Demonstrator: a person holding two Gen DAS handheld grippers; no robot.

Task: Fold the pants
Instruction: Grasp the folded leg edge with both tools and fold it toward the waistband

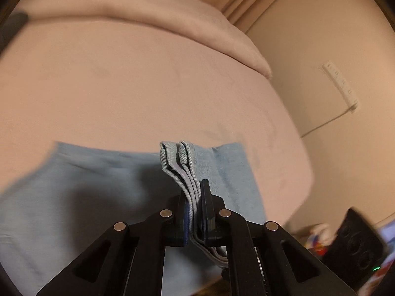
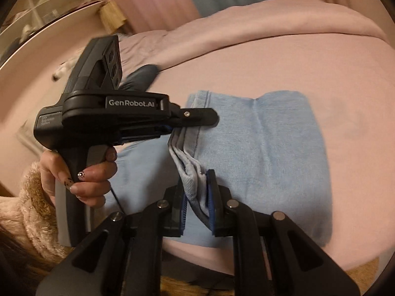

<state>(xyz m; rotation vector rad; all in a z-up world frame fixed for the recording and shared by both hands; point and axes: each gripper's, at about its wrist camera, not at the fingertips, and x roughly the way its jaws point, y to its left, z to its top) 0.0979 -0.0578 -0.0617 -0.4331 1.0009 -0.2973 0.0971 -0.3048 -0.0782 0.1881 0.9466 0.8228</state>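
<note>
On the pink bed (image 2: 284, 56), the left tongs (image 1: 196, 212) clamp the stacked hems of the jeans (image 2: 271, 153); just beside them the right tongs (image 2: 197, 204) pinch the same layered edge, probably so both corners travel together for the next fold.

black plastic left gripper (image 2: 197, 118) here, pistol-shaped, white "genrobot.ai" lettering along its side and a small silver screw on the finger. grey trigger strip down the handle, thin black cable trailing below. three round recesses in its upright black top block. the person's hand (image 2: 81, 172) shows painted nails with dark dots and a tiny gem, fluffy beige fleece sleeve (image 2: 32, 204) at the wrist. black right gripper (image 2: 197, 204): blue ribbed pads, round silver pivot pins.
</note>
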